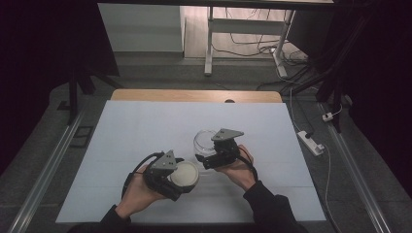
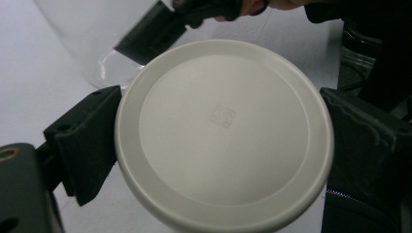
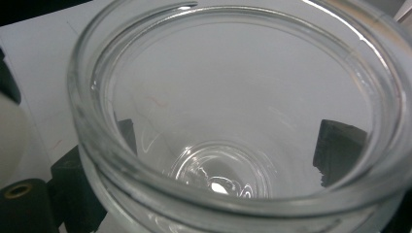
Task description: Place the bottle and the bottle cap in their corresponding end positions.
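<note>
Glass jar (image 1: 204, 141) sits mouth-open near the middle of the white table (image 1: 136, 131), toward its near edge, clamped across the body by the right gripper (image 1: 210, 156), probably to steady it for capping. White lid (image 1: 184, 174) is pinched edge-to-edge in the left gripper (image 1: 180, 180), just beside the jar on its near-left side. Lid is not yet over the mouth.

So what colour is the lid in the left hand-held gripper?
Plain off-white lid, with a faint square mark embossed near its centre; clearest in the left gripper view.

Both grippers (image 1: 187, 178) (image 1: 206, 154) clamped, side by side
</note>
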{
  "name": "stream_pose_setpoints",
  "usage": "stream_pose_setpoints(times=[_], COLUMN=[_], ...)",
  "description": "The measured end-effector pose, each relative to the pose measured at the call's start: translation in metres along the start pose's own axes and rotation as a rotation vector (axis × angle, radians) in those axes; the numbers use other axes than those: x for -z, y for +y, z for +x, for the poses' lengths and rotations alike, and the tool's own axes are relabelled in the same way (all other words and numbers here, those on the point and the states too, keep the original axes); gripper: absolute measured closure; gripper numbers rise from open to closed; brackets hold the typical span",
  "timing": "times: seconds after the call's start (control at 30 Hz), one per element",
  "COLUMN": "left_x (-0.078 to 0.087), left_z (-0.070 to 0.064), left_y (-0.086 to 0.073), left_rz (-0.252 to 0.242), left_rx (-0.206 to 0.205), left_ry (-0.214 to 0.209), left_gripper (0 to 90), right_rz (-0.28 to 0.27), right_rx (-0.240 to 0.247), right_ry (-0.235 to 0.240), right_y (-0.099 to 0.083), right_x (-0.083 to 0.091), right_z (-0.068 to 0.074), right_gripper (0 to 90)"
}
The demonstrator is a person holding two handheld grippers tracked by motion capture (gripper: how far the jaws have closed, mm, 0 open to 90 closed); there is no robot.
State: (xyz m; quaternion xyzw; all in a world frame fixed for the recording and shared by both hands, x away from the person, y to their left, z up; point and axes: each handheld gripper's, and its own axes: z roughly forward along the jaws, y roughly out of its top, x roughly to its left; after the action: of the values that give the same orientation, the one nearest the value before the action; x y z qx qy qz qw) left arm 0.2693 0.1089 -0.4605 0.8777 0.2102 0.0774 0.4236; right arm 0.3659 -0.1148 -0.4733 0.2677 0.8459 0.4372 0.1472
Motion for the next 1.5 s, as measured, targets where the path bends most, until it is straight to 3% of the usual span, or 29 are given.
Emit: stream_pose_setpoints(times=[0.67, 1.13, 1.5], left_x=[-0.029, -0.05, -0.068], left_z=[-0.004, 0.001, 0.007], left_y=[-0.006, -0.013, -0.018], left_rz=[0.016, 0.017, 0.048], left_rx=[-0.02, 0.006, -0.008], left_ry=[-0.015, -0.002, 0.033], left_gripper=[7.9, 7.9, 7.9], right_rz=[-0.007, -0.016, -0.011], right_rx=[-0.006, -0.003, -0.004], right_ry=[-0.033, -0.052, -0.071], right_y=[0.011, 0.019, 0.024], right_x=[-0.02, -0.035, -0.052], right_z=[-0.013, -0.021, -0.028], right_gripper=[6.4, 6.4, 6.4])
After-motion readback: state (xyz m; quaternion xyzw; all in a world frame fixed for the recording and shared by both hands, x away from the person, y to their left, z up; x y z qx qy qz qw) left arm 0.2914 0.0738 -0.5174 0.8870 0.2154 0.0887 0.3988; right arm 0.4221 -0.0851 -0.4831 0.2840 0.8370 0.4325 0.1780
